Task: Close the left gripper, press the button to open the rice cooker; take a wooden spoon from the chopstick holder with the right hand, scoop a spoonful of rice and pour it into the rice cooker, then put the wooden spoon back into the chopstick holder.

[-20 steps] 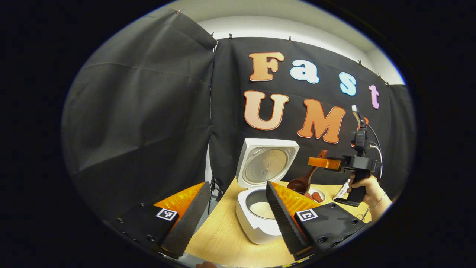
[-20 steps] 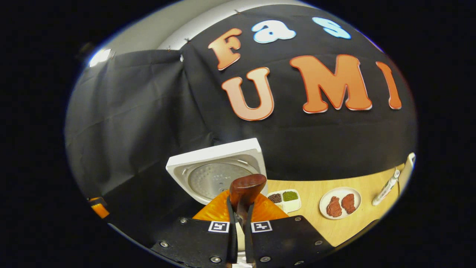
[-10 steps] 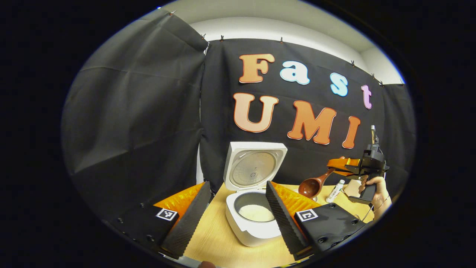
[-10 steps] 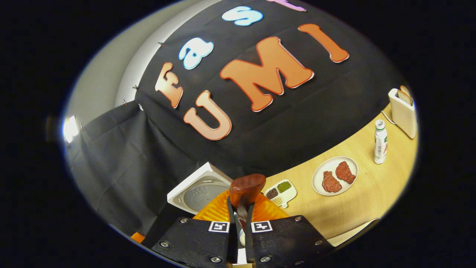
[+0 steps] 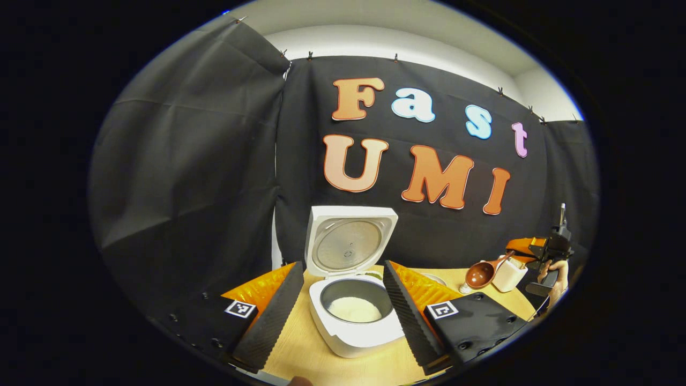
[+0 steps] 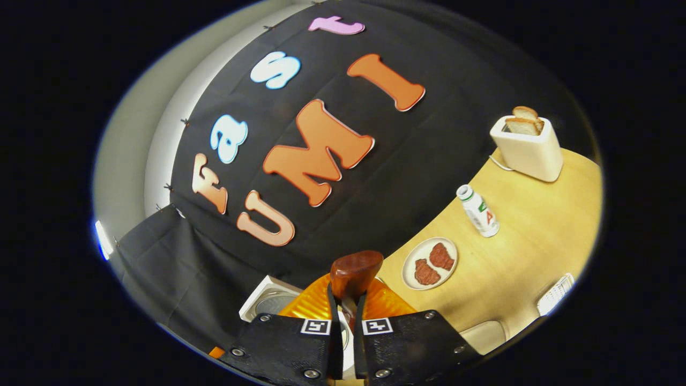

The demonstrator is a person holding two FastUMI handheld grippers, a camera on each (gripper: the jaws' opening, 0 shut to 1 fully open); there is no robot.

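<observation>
The wooden spoon (image 5: 481, 273) hangs in the air at the right side of the table (image 5: 321, 359), its bowl tilted down and to the left, just beside a small white container (image 5: 508, 274). Its handle is clamped between the 2 fingers of the right gripper (image 6: 343, 305), which a hand (image 5: 552, 271) holds; in the right gripper view the handle's rounded end (image 6: 355, 272) sticks up above the pressed-together fingers. The rice cooker (image 5: 348, 289) stands well apart to the left, lid upright and open, white rice (image 5: 353, 309) lying in its pot. The left gripper (image 5: 343, 305) hovers in front of the cooker with its fingers spread apart, holding nothing. In the right gripper view the table carries a plate (image 6: 410, 268) with 2 pieces of meat, a small bottle (image 6: 478, 210) and a toaster (image 6: 528, 147) with bread.
</observation>
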